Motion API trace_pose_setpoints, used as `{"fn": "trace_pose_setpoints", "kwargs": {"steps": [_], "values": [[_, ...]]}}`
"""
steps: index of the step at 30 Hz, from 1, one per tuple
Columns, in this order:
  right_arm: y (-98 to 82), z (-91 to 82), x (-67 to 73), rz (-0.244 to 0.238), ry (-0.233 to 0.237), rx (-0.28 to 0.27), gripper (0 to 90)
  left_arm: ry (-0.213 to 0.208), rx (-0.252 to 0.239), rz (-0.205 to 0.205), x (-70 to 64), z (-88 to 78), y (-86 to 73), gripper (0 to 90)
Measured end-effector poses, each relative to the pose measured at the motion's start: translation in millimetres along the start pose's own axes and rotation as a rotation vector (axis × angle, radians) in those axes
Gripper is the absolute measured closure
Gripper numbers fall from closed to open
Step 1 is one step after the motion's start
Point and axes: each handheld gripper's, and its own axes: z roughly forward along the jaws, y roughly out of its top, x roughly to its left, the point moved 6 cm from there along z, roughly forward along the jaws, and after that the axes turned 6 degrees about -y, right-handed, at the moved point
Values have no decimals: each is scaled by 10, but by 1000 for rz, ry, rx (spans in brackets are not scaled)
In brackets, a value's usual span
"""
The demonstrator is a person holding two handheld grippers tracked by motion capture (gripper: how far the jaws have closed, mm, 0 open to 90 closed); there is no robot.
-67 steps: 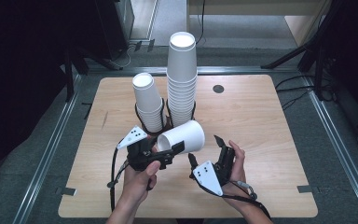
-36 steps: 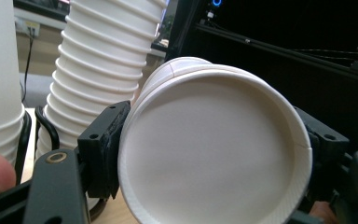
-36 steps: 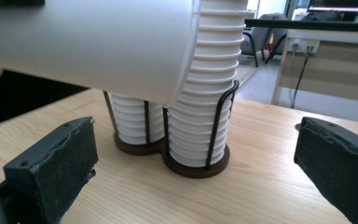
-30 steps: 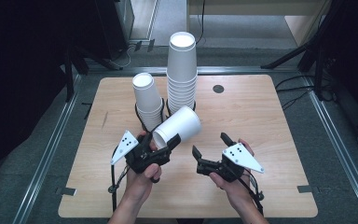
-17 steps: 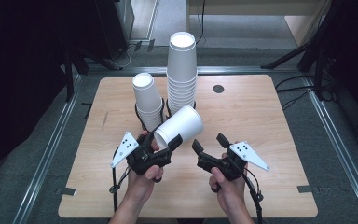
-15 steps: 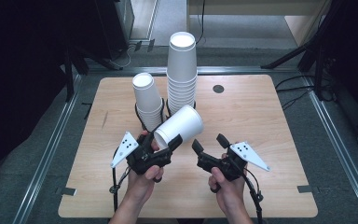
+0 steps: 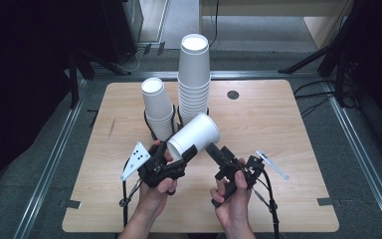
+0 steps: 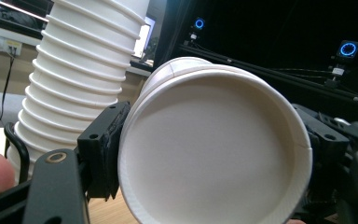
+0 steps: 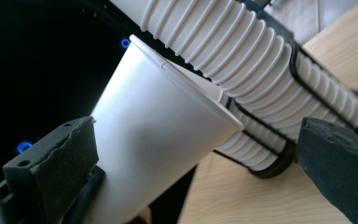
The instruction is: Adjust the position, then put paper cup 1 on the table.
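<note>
Between stacks, left hand-held gripper [image 7: 181, 154] grips paper cup [image 7: 195, 137] (tilted).

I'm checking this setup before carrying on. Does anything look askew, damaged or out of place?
Only the single paper cup: it lies tilted on its side above the table, clamped near its rim by the left gripper, while the two cup stacks stand upright in their holders. The right gripper is open beside it. No damage or spill shows.

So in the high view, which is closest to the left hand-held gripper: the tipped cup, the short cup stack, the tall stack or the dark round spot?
1. Tipped cup, in the left hand-held gripper.
2. Short stack, just behind.
3. Tall stack, behind, slightly right.
4. Dark spot, far right on the table.
</note>
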Motion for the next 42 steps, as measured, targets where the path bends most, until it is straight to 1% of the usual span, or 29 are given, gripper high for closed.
{"fn": "trace_pose_setpoints", "kwargs": {"steps": [1,2,3,4,5,6,8,10,12,13,15,20,24,26,30,32,33,34,37,39,42], "values": [[0,0,0,0,0,0,0,-1,-2,-1,-4,3,-5,241],[5,15,9,63,20,-2,0,-3,-1,-3,-8,6,-11,241],[5,15,9,63,20,-2,0,-2,3,-1,-11,9,-19,241],[7,20,16,89,31,-1,0,-4,5,0,-16,10,-26,241],[13,33,36,132,44,-5,0,-7,4,-1,-22,14,-29,241],[13,33,36,132,44,-5,0,-8,3,-3,-28,18,-32,241],[9,55,36,177,52,5,0,-13,5,3,-42,20,-35,241],[-11,108,44,251,70,15,0,-15,3,5,-59,26,-36,241],[-17,115,48,258,72,21,0,-19,4,3,-71,32,-42,241],[-28,138,67,271,84,19,0,-23,7,6,-78,34,-48,241],[-29,146,71,276,86,18,0,-27,8,3,-89,40,-56,241],[-18,217,68,329,98,24,0,-37,11,-4,-109,47,-66,241],[-18,250,67,340,106,25,0,-44,22,-3,-129,62,-87,241],[-8,270,64,349,119,25,0,-46,25,1,-136,67,-96,241],[11,295,60,370,140,32,0,-45,27,-4,-130,66,-100,241],[11,305,58,373,142,32,0,-57,34,-17,-125,68,-112,241],[9,312,54,376,148,35,12,-58,34,-19,-126,71,-116,241],[7,319,34,394,144,39,63,-53,37,-11,-126,72,-115,240],[11,323,28,399,157,34,75,-55,37,-9,-127,74,-115,238],[9,314,36,391,162,29,95,-57,43,-16,-124,77,-123,233],[7,308,41,377,157,27,107,-61,51,-24,-116,73,-126,224]]}}
